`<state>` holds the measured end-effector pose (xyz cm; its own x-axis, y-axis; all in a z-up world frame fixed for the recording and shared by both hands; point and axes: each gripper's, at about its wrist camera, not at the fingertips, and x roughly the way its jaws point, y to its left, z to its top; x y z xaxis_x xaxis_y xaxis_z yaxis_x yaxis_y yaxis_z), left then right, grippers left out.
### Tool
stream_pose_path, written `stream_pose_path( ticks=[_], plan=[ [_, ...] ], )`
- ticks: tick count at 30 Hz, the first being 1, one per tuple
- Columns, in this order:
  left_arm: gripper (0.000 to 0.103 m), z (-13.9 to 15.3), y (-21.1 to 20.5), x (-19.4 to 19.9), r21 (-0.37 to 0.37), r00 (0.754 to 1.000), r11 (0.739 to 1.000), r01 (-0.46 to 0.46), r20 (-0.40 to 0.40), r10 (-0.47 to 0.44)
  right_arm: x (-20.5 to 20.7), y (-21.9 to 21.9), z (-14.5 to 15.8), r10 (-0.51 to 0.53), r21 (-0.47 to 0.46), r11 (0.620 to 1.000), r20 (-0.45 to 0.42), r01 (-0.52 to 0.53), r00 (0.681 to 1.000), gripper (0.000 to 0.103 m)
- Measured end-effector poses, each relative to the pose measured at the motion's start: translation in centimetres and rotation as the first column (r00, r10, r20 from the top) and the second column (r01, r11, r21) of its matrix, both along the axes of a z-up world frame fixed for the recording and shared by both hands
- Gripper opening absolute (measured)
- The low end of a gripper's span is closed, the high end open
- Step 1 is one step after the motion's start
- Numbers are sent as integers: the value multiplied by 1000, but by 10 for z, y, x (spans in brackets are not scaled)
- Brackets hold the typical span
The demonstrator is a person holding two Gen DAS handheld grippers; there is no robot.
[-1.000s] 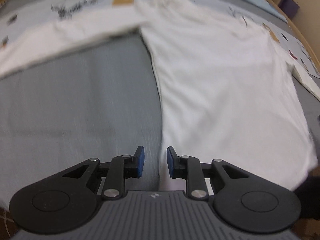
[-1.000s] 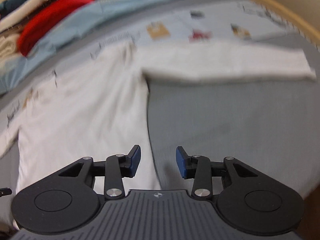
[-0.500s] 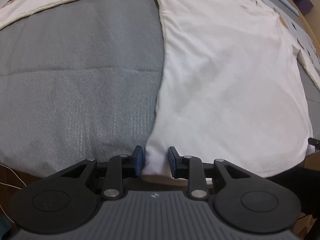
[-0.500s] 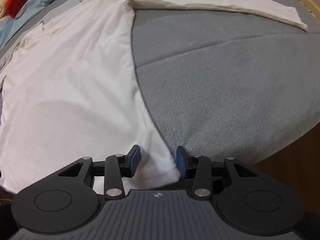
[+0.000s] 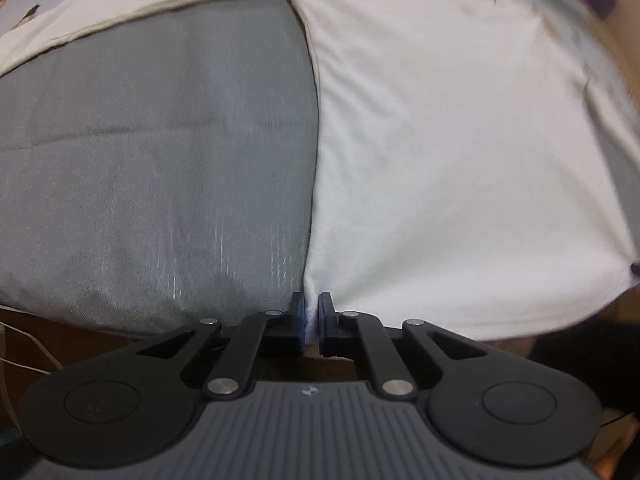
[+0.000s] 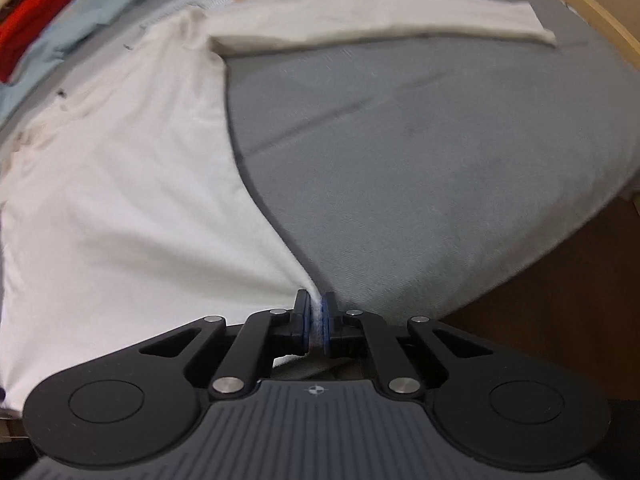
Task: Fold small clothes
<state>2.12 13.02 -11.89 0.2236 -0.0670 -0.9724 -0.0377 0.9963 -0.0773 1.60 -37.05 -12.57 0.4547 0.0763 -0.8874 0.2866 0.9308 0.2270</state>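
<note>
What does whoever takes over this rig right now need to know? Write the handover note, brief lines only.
Left claw: has just closed, now shut on the shirt's near-left hem corner.
Right claw: has just closed, now shut on the near-right hem corner of the shirt.
Shirt: white, long-sleeved, spread flat on the grey cover, hem at the near edge, both sleeves stretched out sideways at the far end.
Done: shirt laid out, both hem corners gripped.
Left: no fold made yet. Probably lift the hem and carry it toward the collar, then deal with the sleeves.
</note>
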Motion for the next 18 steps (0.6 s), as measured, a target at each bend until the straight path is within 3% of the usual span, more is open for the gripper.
stream_pose_path(
  ticks=[2, 5, 7, 10, 13, 16, 18],
  plan=[
    [6, -4, -5, 1, 44, 1000, 999, 23, -21, -22, 3, 6, -13, 27, 5, 1000, -60, -26, 998, 5],
    [10, -2, -11, 1, 73, 999, 996, 49, -19, -48, 6, 13, -18, 33, -16, 999, -79, -34, 996, 6],
    [12, -1, -15, 2, 101, 998, 993, 62, 3, -62, 7, 15, -16, 19, -63, 998, -81, -24, 997, 15],
    [18, 14, -21, 4, 135, 990, 989, 57, 118, -74, 2, 15, 0, -5, -140, 990, 10, 7, 1000, 18],
    [20, 24, -25, 6, 60, 977, 994, 91, 189, -100, -2, 21, 19, 62, -131, 990, 143, -43, 988, 22],
    [27, 4, -40, 11, 68, 981, 984, 163, 99, -169, 0, 38, 11, 163, -54, 986, 139, -157, 977, 33],
    [27, -14, -48, 11, 137, 977, 969, 206, 20, -210, 5, 47, -12, 193, -16, 981, 17, -193, 981, 36]
  ],
)
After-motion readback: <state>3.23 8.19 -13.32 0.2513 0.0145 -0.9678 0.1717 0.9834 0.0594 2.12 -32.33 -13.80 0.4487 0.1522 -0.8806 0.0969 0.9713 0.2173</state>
